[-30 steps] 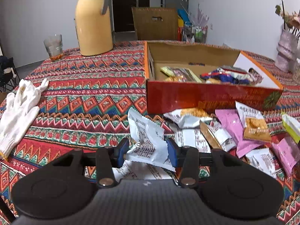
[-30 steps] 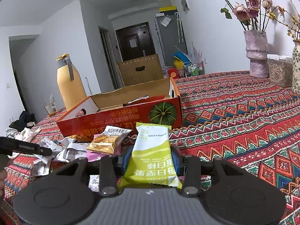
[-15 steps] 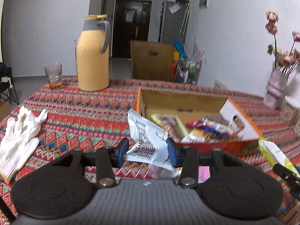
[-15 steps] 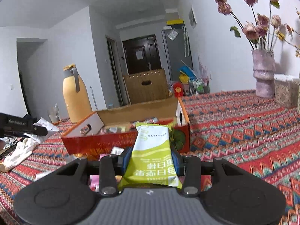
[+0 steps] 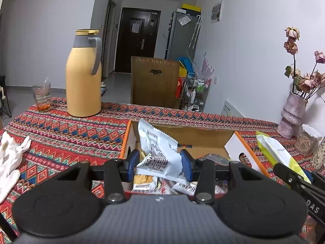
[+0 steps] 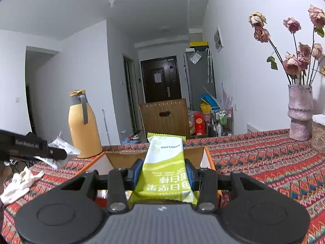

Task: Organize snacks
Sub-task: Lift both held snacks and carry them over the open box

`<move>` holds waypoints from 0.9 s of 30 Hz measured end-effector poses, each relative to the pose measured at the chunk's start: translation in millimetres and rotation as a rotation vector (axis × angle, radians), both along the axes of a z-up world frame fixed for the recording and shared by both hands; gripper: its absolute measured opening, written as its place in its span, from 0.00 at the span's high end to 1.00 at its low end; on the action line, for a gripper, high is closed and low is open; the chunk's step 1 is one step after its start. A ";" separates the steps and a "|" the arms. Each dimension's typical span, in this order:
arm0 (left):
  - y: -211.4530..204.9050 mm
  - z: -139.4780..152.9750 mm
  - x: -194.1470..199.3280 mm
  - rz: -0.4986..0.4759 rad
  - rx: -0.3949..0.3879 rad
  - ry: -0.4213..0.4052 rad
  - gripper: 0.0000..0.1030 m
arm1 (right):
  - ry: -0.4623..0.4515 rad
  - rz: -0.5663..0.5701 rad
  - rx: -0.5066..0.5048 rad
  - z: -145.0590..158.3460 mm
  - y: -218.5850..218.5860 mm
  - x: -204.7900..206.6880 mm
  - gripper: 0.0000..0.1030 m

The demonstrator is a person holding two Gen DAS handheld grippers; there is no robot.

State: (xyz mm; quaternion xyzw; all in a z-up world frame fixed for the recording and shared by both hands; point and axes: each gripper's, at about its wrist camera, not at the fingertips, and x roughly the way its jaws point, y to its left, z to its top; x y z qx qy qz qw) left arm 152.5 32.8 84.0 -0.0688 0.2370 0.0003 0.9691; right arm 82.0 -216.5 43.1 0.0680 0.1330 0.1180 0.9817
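Your left claw (image 5: 160,165) pinches a white snack packet (image 5: 160,152) between its blue pads, the packet sticking up toward twelve o'clock over the open cardboard box (image 5: 203,136). More packets (image 5: 146,180) lie inside the box just under the pads. Your right claw (image 6: 164,172) grips a green and white snack bar (image 6: 164,162) the same way, above the box's near edge. At ten o'clock from the left claw stand a yellow jug (image 5: 83,77) and a glass (image 5: 42,94); a white glove (image 5: 11,158) lies at nine, a vase of flowers (image 5: 292,113) at two
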 end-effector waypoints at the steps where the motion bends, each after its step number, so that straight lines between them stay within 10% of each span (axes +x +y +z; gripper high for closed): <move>1: -0.9 0.8 3.6 0.001 -0.002 -0.003 0.57 | -0.002 -0.001 0.000 1.3 0.6 5.3 0.60; 27: -9.6 -48.3 80.6 0.057 -0.009 0.068 0.57 | 0.108 -0.022 -0.030 -34.6 13.1 94.9 0.60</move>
